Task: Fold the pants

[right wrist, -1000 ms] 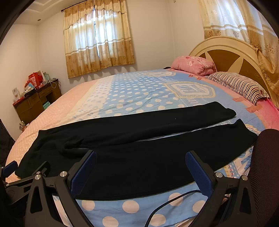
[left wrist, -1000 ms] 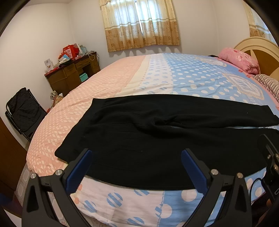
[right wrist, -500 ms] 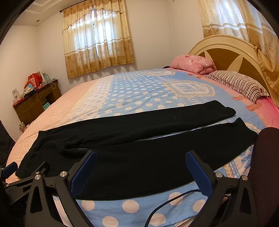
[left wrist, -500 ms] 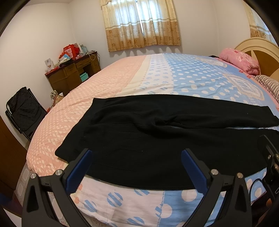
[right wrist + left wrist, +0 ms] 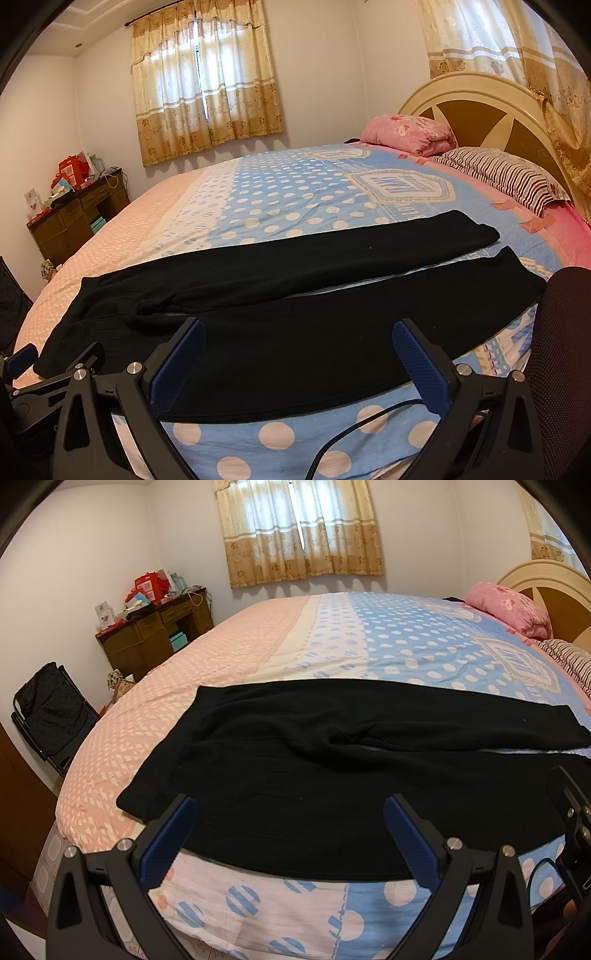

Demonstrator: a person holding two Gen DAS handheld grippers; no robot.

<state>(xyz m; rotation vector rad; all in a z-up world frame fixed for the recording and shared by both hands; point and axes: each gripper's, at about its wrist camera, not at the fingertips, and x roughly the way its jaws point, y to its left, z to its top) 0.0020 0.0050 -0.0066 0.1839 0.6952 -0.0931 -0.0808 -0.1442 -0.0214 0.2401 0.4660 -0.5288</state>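
Observation:
Black pants (image 5: 314, 768) lie flat and spread out on the bed, waist at the left, both legs running to the right, side by side with a thin gap between them. They also show in the right wrist view (image 5: 332, 295). My left gripper (image 5: 290, 805) is open and empty, hovering at the near edge of the pants by the hip. My right gripper (image 5: 299, 328) is open and empty over the near leg's front edge. The left gripper shows at the left edge of the right wrist view (image 5: 22, 358).
The bed (image 5: 258, 657) has a pink and blue dotted cover. A pink pillow (image 5: 406, 133) and a striped pillow (image 5: 506, 177) lie by the headboard (image 5: 480, 110). A wooden desk (image 5: 155, 635) and a black folding chair (image 5: 48, 716) stand at the left.
Nothing has visibly changed; both grippers hold still and stay open.

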